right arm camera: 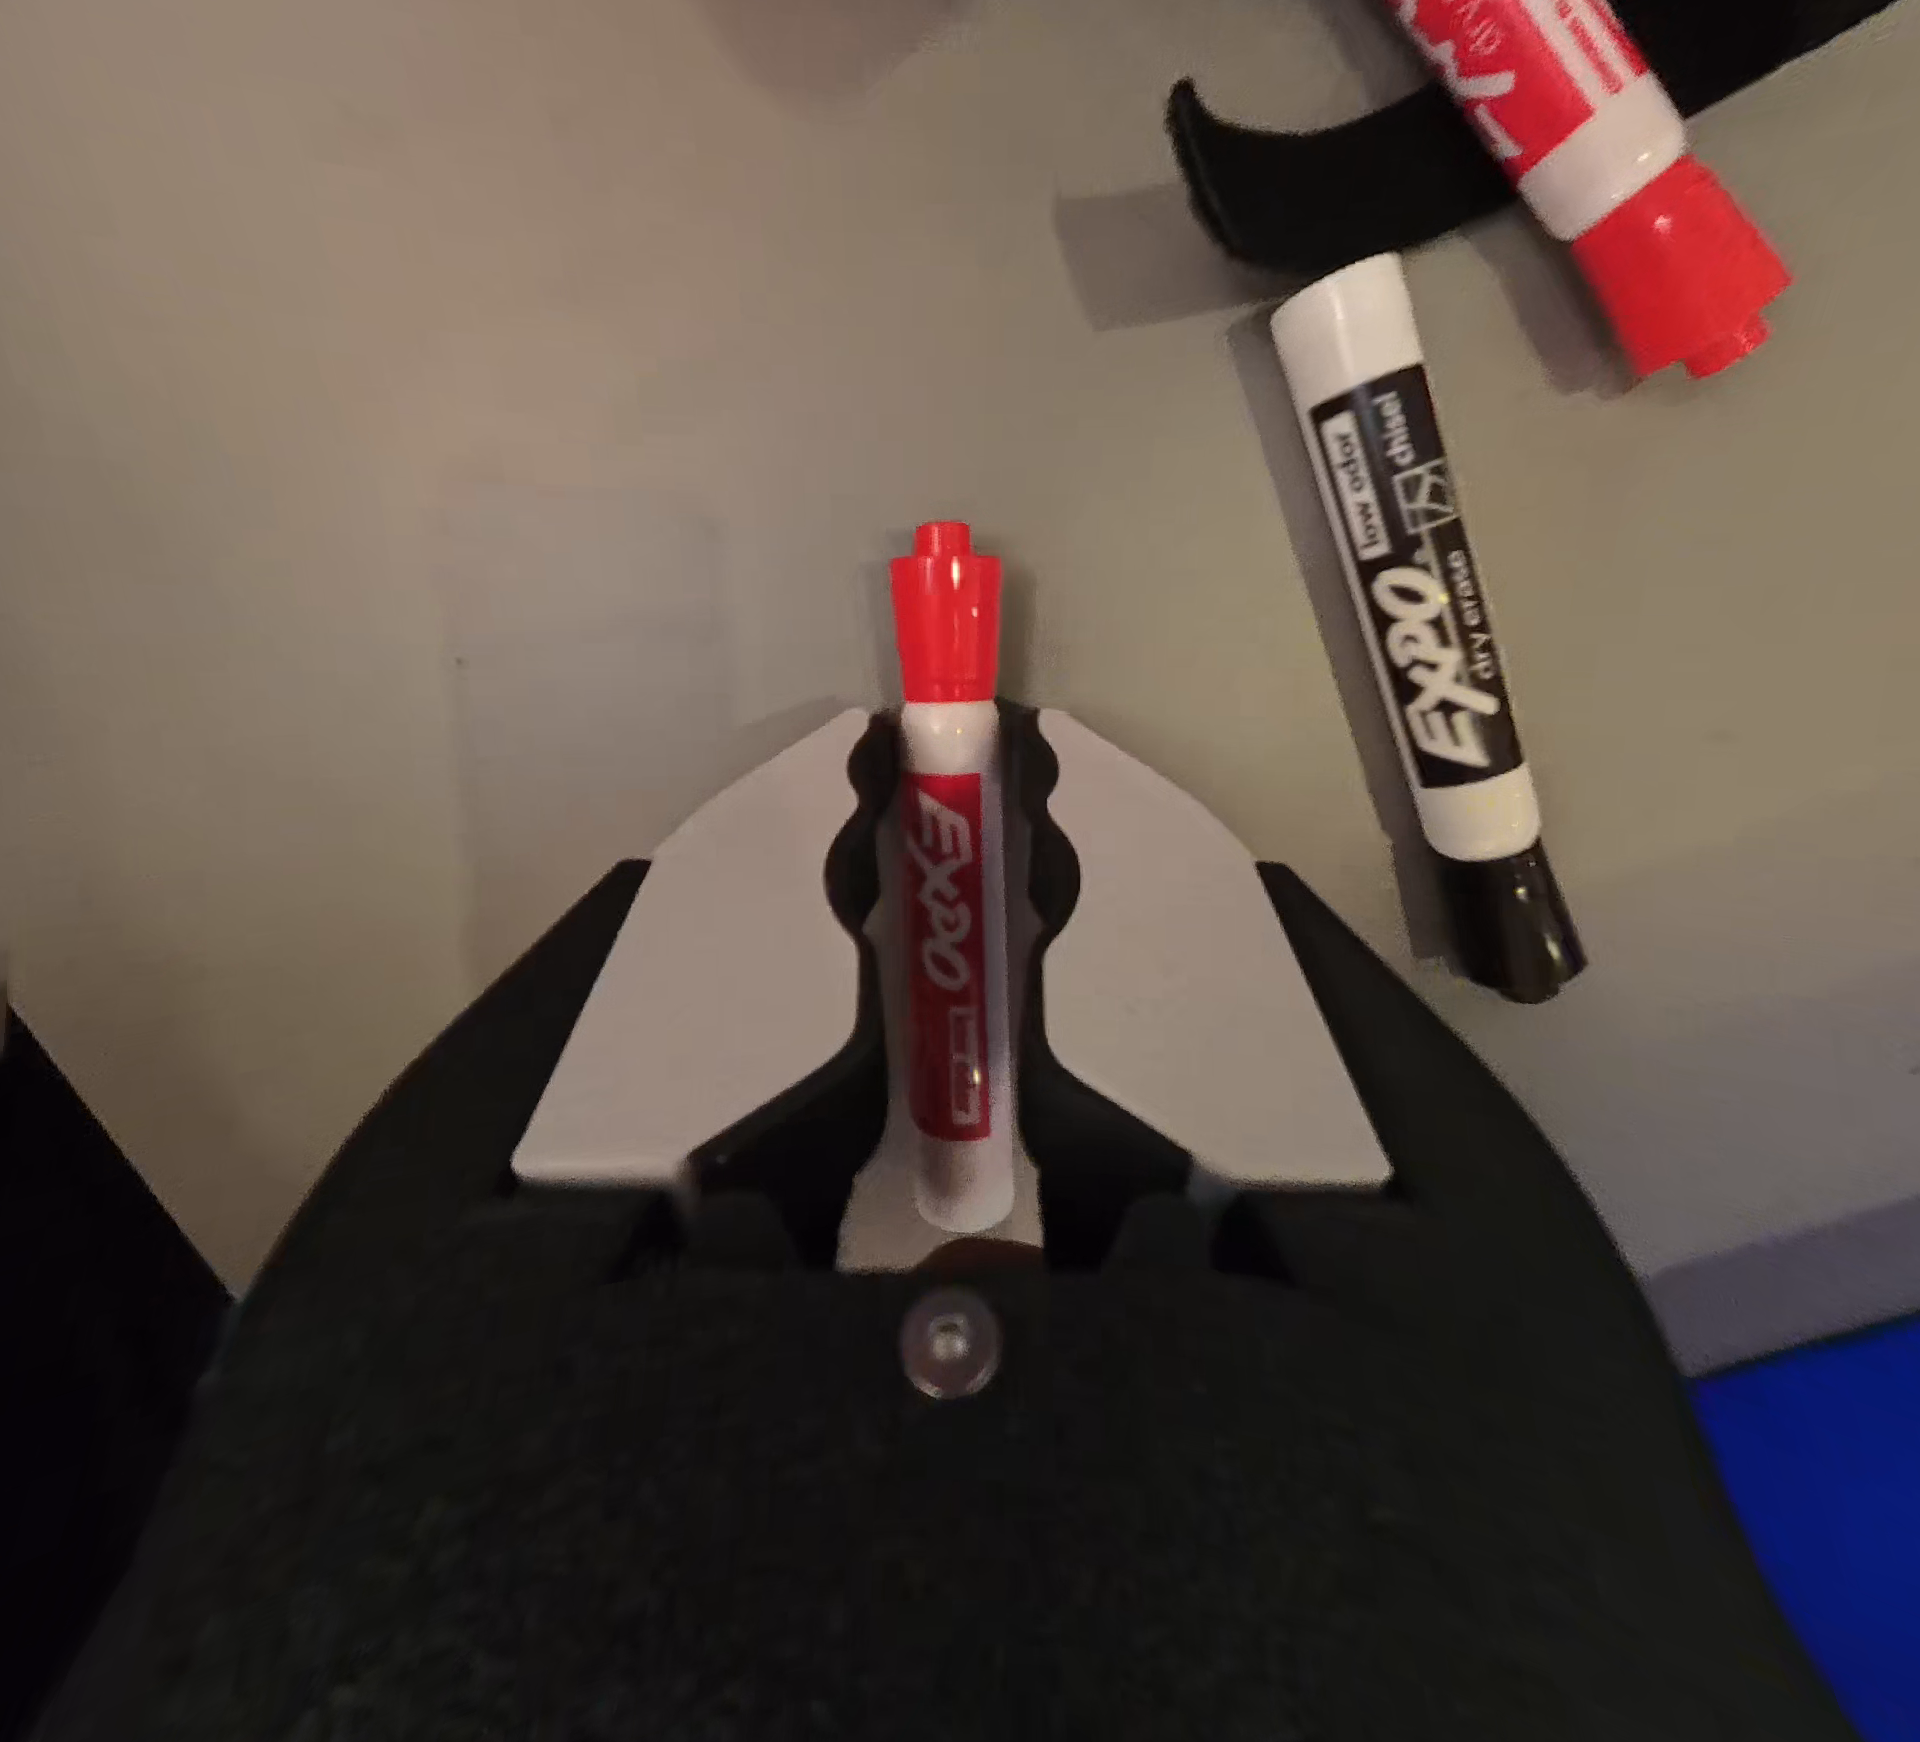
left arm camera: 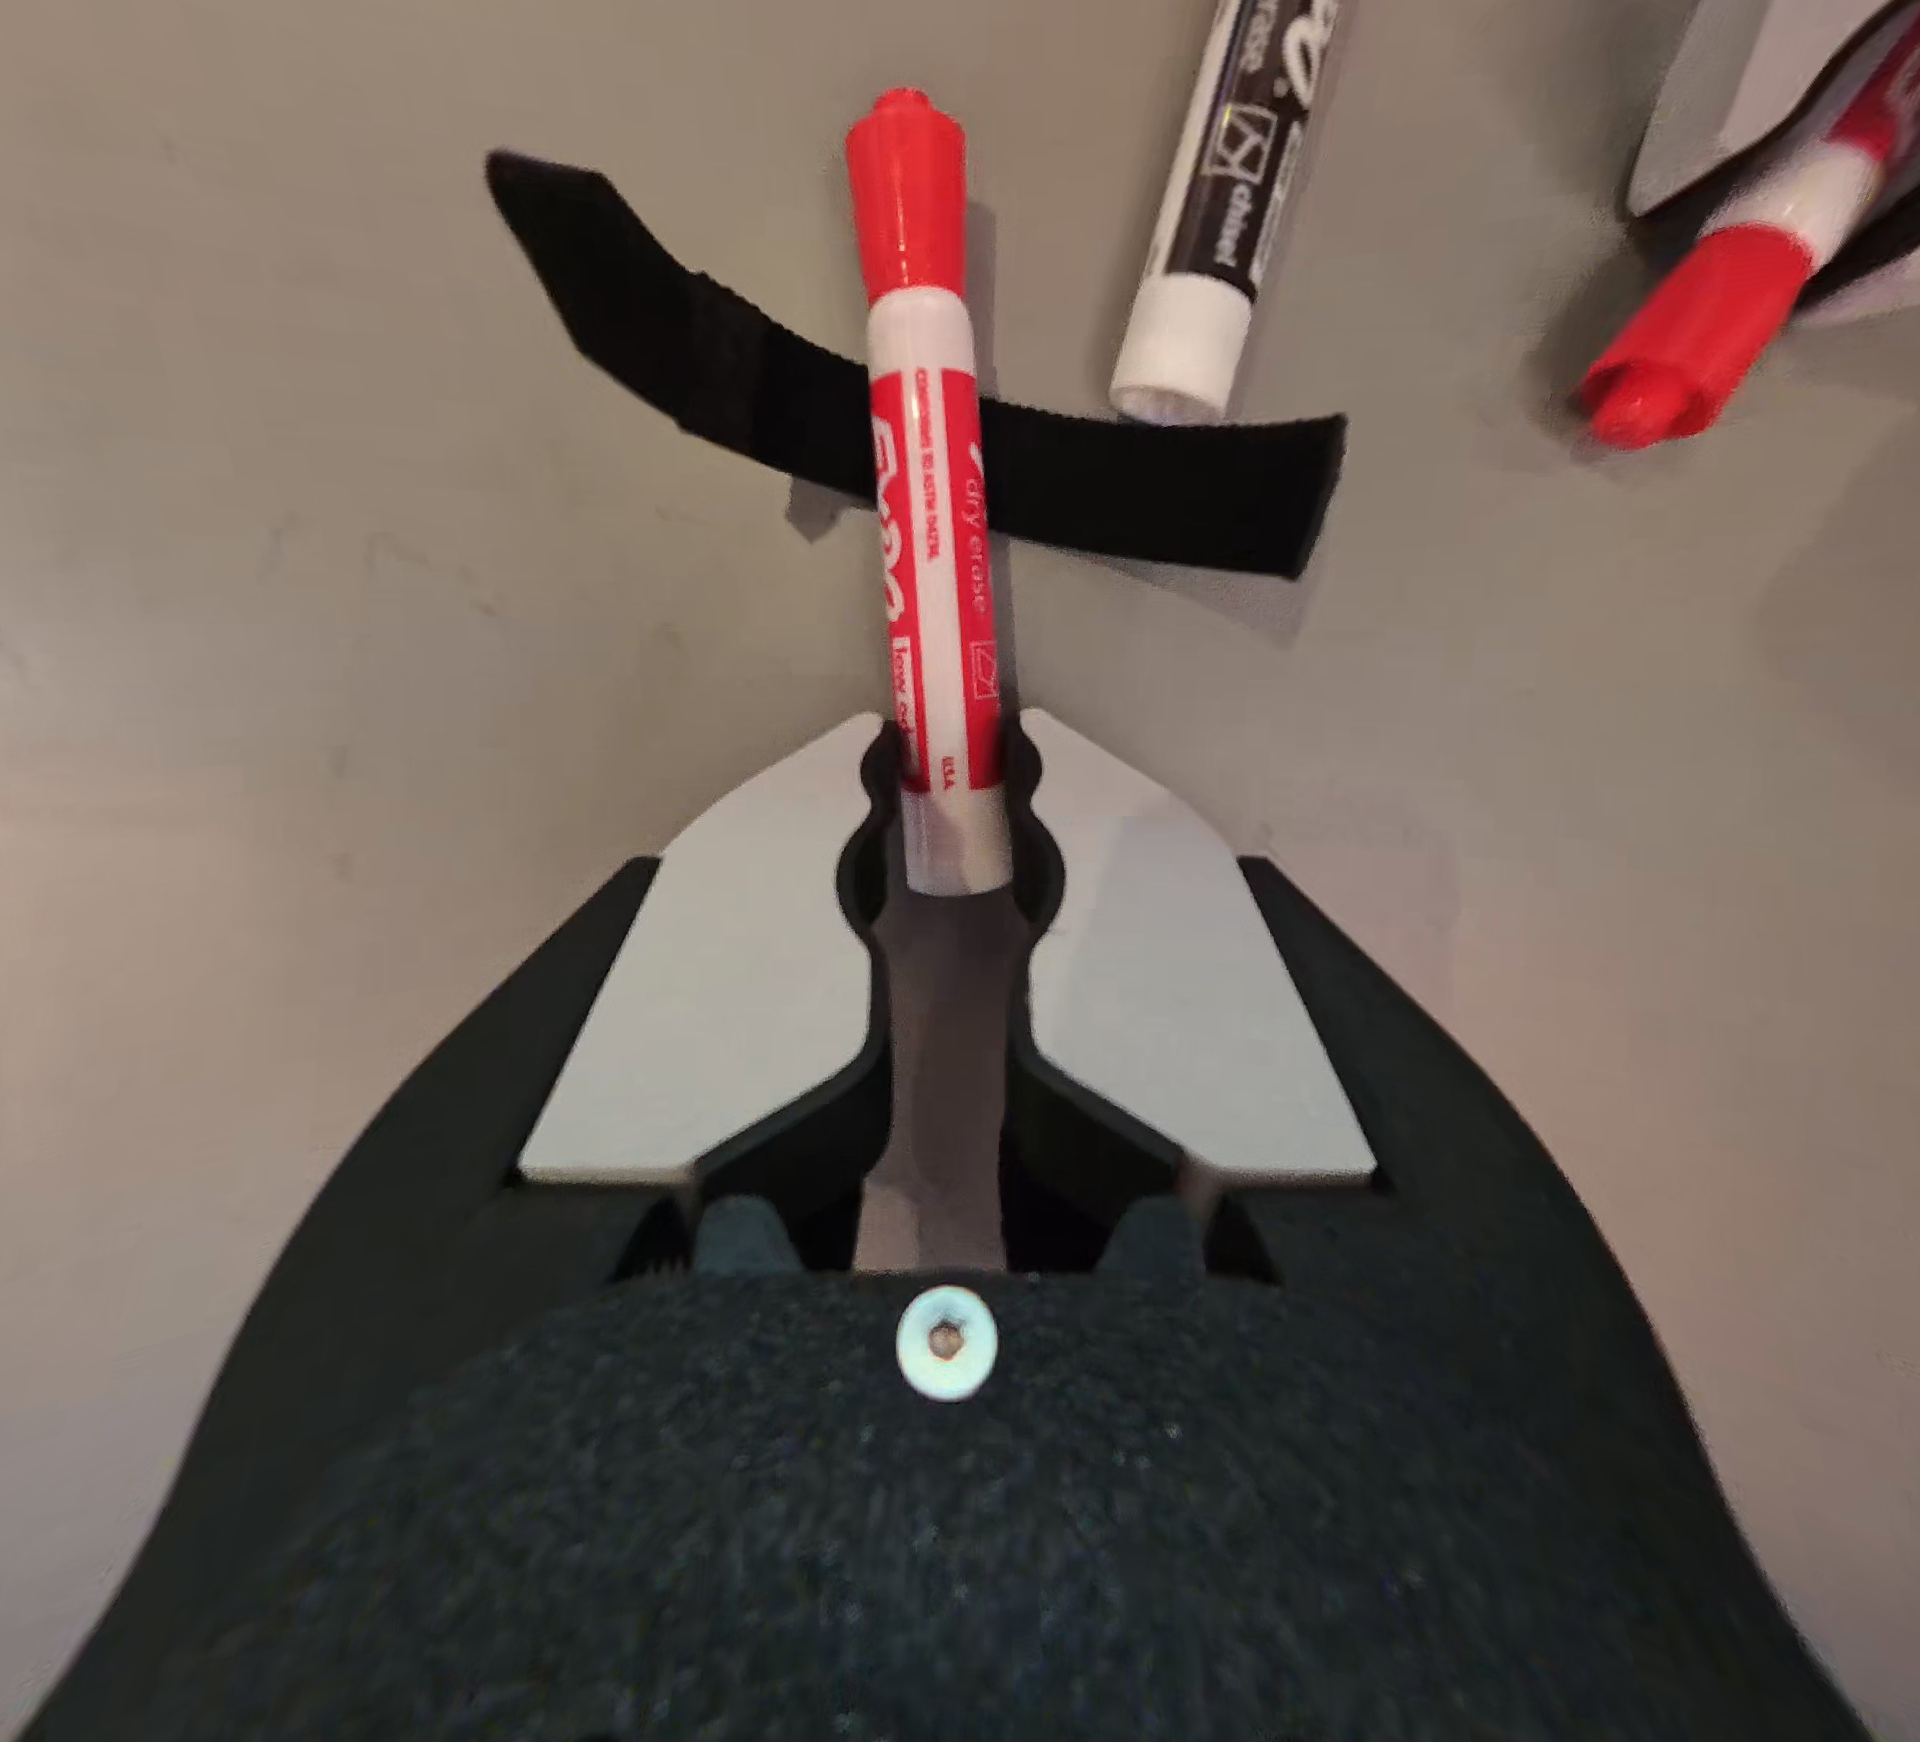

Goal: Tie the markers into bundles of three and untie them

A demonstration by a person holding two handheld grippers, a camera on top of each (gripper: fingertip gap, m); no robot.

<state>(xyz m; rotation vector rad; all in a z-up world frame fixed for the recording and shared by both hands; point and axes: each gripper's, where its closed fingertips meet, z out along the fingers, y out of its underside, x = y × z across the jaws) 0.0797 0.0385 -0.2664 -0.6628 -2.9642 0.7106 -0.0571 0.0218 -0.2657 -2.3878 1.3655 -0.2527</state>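
A plain grey-beige worktop (left arm camera: 364, 549) fills both views, matte and smooth, with faint scuffs and soft shadows under dim, warm light. In the right wrist view its edge shows at the lower right, with a bright blue surface (right arm camera: 1829, 1443) beyond it and a dark area (right arm camera: 73, 1204) at the lower left.

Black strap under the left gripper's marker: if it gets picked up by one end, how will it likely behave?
The strap will probably flop: it lies as a thin woven band, one end already curling off the table. It looks light, so it may drag with the red marker crossing it. Its fuzzy surface likely grips rather than slips.
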